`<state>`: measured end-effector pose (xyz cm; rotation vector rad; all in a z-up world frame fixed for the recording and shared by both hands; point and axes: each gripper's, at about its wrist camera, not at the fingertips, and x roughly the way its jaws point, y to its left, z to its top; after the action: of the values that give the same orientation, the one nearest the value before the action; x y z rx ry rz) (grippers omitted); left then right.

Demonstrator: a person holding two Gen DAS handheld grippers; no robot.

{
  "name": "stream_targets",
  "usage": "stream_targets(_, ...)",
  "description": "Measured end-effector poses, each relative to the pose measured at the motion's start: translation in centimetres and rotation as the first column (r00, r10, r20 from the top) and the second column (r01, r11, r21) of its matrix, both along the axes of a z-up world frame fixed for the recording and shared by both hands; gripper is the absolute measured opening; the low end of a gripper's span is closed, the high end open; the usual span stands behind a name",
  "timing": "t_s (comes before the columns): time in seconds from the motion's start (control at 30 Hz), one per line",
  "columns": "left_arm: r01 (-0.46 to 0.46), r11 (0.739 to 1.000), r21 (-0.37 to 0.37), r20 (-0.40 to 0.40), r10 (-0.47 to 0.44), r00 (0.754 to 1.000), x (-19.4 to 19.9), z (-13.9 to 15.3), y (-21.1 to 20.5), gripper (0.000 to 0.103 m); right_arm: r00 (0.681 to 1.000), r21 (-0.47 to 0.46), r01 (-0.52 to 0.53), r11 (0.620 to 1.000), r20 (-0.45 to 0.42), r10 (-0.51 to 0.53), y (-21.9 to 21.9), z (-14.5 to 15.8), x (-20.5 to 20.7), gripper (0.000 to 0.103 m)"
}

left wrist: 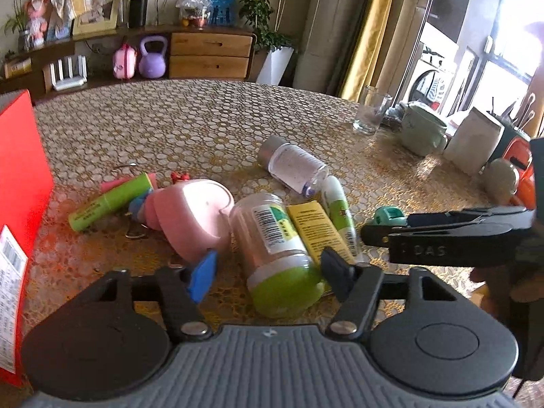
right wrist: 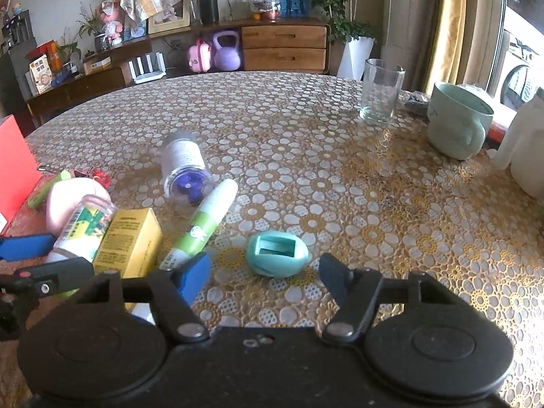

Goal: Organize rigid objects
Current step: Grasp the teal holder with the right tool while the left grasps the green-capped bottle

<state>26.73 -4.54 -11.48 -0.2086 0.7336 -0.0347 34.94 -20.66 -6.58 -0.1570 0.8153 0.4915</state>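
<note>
1. Clearly, both grippers stand parted, gripping nothing: the left gripper (left wrist: 268,273) straddles the jar (left wrist: 272,251); the right gripper (right wrist: 263,277) hangs just short of the teal egg (right wrist: 277,255).
2. Risk, as I judge it: the round jar may roll aside, and nudge the yellow box (left wrist: 314,229) touching it.
3. The jar lies sideways, green-lidded, barcode up, beside the pink case (left wrist: 193,217).

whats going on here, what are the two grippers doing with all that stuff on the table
A person is tidying small items scattered on a patterned table with two handheld grippers. The left gripper straddles the green-capped jar lying on its side, its pads not visibly pressing it. The right gripper sits just behind the teal egg-shaped object, not yet gripping. Nothing is lifted.
</note>
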Motion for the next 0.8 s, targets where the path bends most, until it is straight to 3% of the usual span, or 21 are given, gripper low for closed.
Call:
stream_targets(0.1, 0.003, 0.999, -0.039, -0.006, -0.004, 1.000, 0.1, 0.0, 0.2, 0.054, 1.000, -0.006, 0.007, 1.000, 0.005, -0.007, 0.1, -0.1, 0.2, 0.065)
stream_targets(0.4, -0.046, 0.978, -0.205, -0.064, 0.033, 0.997, 1.0, -0.6, 1.9, 0.047, 1.000, -0.035, 0.015, 0.999, 0.027, -0.014, 0.6, -0.1, 0.6, 0.050)
stream_targets(0.5, -0.045, 0.978, -0.203, -0.068, 0.031, 0.997, 1.0, -0.5, 1.9, 0.047, 0.999, -0.040, 0.016, 0.999, 0.034, -0.014, 0.6, 0.0, 0.6, 0.038)
stream_targets(0.8, -0.044, 0.983, -0.176, -0.067, 0.032, 0.997, 0.4, 0.2, 1.7, 0.046, 0.999, -0.044, 0.031, 0.999, 0.028, -0.029, 0.0, 0.5, 0.2, 0.038)
